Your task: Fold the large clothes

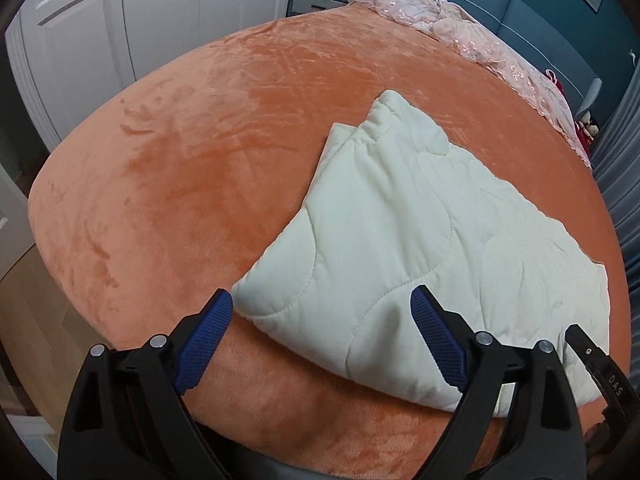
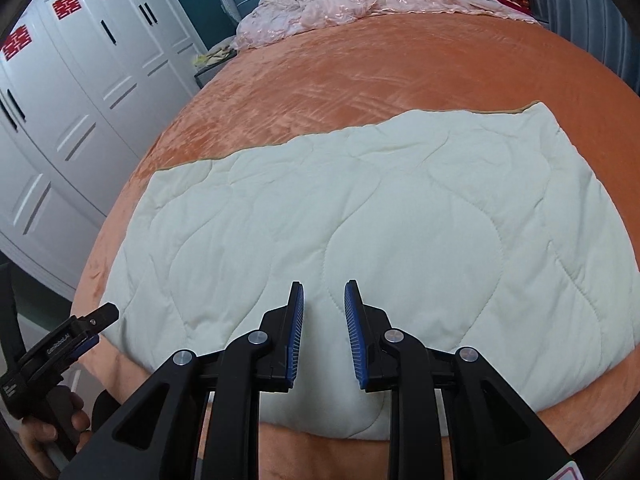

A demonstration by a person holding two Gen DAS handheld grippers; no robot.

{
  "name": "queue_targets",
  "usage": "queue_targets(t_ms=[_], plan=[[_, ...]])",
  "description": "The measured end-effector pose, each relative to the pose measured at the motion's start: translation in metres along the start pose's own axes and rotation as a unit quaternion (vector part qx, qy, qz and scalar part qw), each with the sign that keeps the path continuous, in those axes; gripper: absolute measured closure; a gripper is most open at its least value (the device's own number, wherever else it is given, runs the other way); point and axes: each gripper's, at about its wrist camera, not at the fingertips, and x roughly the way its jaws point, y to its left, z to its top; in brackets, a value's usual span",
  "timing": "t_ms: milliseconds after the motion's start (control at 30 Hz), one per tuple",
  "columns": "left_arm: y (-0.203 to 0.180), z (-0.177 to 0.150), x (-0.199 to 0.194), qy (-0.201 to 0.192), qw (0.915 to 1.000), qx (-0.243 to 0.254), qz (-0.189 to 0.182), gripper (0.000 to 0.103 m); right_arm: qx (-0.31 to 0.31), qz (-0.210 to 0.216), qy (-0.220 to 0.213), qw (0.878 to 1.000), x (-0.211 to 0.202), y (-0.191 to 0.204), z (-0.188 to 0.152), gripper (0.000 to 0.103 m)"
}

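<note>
Left gripper (image 1: 320, 320): mine, jaws spread wide, empty, over the quilt's near corner. Right gripper (image 2: 324, 308): mine, jaws narrowly parted, gripping nothing, above the quilt's near edge. Cream quilt (image 2: 360, 220): folded, flat on orange bedspread (image 1: 200, 140). Pink cover (image 2: 340, 4): bunched at headboard.

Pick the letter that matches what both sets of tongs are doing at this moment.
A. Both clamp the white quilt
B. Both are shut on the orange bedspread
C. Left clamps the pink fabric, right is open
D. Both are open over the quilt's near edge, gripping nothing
D: the left tongs and the right tongs both show parted fingers, with the cream quilt lying flat on the orange bedspread, ungripped.
</note>
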Motion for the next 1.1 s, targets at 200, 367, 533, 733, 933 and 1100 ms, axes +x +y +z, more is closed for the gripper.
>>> queue_targets(t_ms=[200, 367, 533, 733, 933, 1100], plan=[[-0.04, -0.008, -0.029, -0.05, 0.9974, 0.051, -0.012, 0.016, -0.018, -0.009, 0.013, 1.0, 0.012, 0.007, -0.009, 0.08], [-0.114, -0.003, 0.002, -0.024, 0.9883, 0.142, -0.051, 0.016, -0.025, -0.02, 0.024, 0.999, 0.02, 0.009, 0.001, 0.08], [-0.13, -0.016, 0.043, 0.002, 0.987, 0.161, -0.007, 0.019, -0.03, -0.033, 0.046, 0.998, 0.035, -0.001, -0.002, 0.088], [-0.115, -0.021, 0.026, 0.005, 0.9877, 0.156, 0.009, 0.019, -0.032, -0.043, 0.054, 0.997, 0.039, 0.002, -0.002, 0.087], [-0.052, -0.025, -0.007, 0.004, 0.996, 0.086, 0.024, 0.014, -0.026, -0.038, 0.057, 0.997, 0.037, 0.0, -0.003, 0.087], [0.014, -0.021, -0.006, 0.034, 0.9988, -0.035, -0.012, 0.012, -0.032, -0.027, 0.059, 0.997, 0.026, 0.008, -0.011, 0.084]])
